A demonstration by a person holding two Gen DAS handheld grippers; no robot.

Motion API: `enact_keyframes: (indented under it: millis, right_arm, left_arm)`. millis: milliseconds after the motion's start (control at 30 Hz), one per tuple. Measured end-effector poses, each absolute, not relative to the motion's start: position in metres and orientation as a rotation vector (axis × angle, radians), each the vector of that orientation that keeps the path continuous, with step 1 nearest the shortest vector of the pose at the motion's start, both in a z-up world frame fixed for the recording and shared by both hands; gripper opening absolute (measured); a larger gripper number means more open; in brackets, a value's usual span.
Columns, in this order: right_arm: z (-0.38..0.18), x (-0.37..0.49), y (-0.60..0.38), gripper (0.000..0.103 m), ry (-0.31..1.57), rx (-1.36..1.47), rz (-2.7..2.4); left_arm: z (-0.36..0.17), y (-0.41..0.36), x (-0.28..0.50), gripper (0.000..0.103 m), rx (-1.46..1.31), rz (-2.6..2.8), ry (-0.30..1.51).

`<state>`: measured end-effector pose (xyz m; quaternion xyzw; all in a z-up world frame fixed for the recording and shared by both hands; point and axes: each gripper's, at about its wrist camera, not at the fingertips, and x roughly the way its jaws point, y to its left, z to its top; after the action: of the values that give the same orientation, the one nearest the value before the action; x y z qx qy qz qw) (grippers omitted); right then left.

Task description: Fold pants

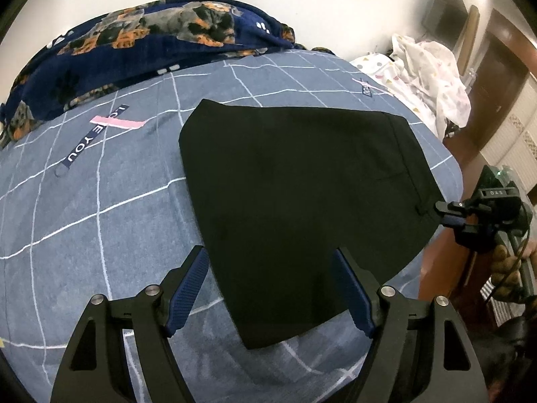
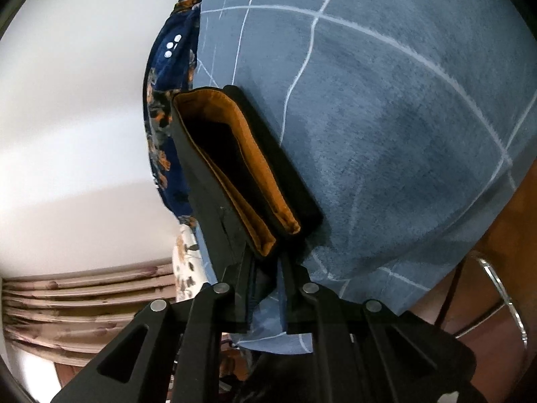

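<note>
Two grippers share the work: the right gripper (image 1: pixel 442 214) has its jaws closed on the waistband of the folded black pants (image 1: pixel 302 194), lying mid-frame on the bed (image 1: pixel 100 201), probably to straighten it, while the left gripper (image 1: pixel 270 288) waits, jaws open.

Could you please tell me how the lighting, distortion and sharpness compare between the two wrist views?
Left wrist view: even light, strong fisheye bulge bending the bedsheet grid, black pants almost featureless. Right wrist view: rolled sideways, wall washed out, waistband lining close and slightly soft.
</note>
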<state>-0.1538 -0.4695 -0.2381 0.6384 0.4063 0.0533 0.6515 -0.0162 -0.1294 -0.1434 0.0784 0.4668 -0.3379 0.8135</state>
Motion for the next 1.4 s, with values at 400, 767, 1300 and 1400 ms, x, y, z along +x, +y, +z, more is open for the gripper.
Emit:
enact_keyframes:
  millis: [400, 767, 1300, 1400]
  right_arm:
    - [-0.214, -0.15, -0.47, 0.019, 0.975, 1.317, 0.054]
    - [-0.178, -0.147, -0.484, 0.065, 0.954, 1.146, 0.062]
    - [-0.195, -0.069, -0.483, 0.065, 1.035, 0.873, 0.264]
    - [-0.199, -0.057, -0.478, 0.066, 1.054, 0.85, 0.316]
  left_arm:
    - [-0.144, -0.127, -0.015, 0.076, 0.159, -0.718, 0.994]
    - [-0.145, -0.123, -0.012, 0.076, 0.147, -0.71, 0.996]
    - [-0.151, -0.097, 0.025, 0.076, -0.049, -0.786, 1.046]
    - [-0.157, -0.097, 0.037, 0.076, -0.07, -0.81, 1.075]
